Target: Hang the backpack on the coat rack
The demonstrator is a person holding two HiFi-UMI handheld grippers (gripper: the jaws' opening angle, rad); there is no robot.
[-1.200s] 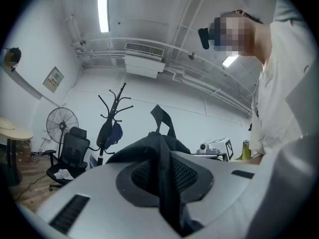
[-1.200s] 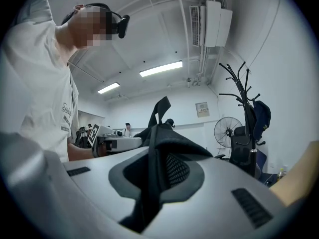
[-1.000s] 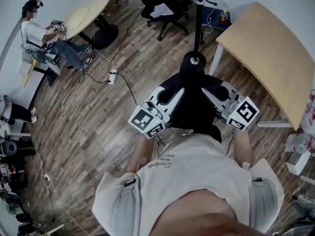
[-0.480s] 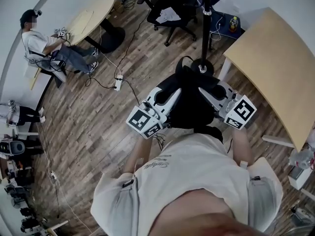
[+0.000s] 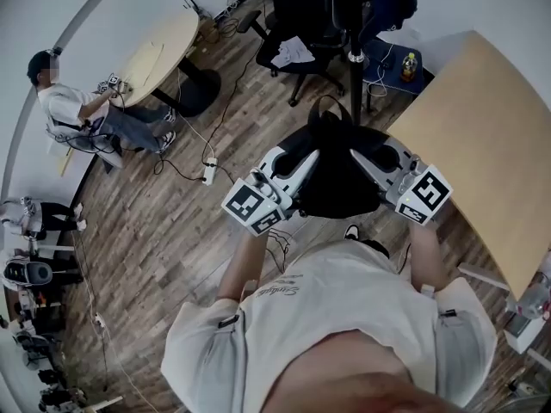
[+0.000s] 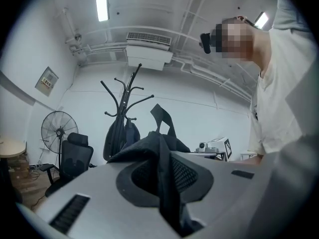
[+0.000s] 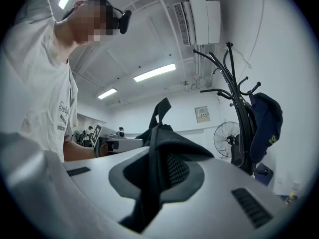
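I hold the black backpack (image 5: 337, 179) off the floor between both grippers. In the head view my left gripper (image 5: 297, 169) grips its left side and my right gripper (image 5: 377, 169) its right side. The left gripper view has my left gripper (image 6: 162, 179) shut on a fold of the backpack (image 6: 164, 153), whose carry loop (image 6: 162, 117) stands up. My right gripper (image 7: 155, 176) is likewise shut on the backpack's fabric (image 7: 159, 148). The black coat rack (image 5: 355, 54) stands just beyond the backpack, its base hidden. Its hooks (image 6: 125, 91) show ahead, with a dark bag (image 7: 264, 123) hanging on it.
A wooden table (image 5: 486, 136) stands close on the right of the coat rack. A black office chair (image 5: 301, 24) is behind the rack and a fan (image 6: 57, 131) beside it. At the far left a person (image 5: 82, 114) sits by a round table (image 5: 159, 41). Cables and a power strip (image 5: 209, 170) lie on the floor.
Both grippers have carried the backpack forward toward the coat rack. The rack's base, visible before, is now hidden behind the backpack. Both grips are unchanged.
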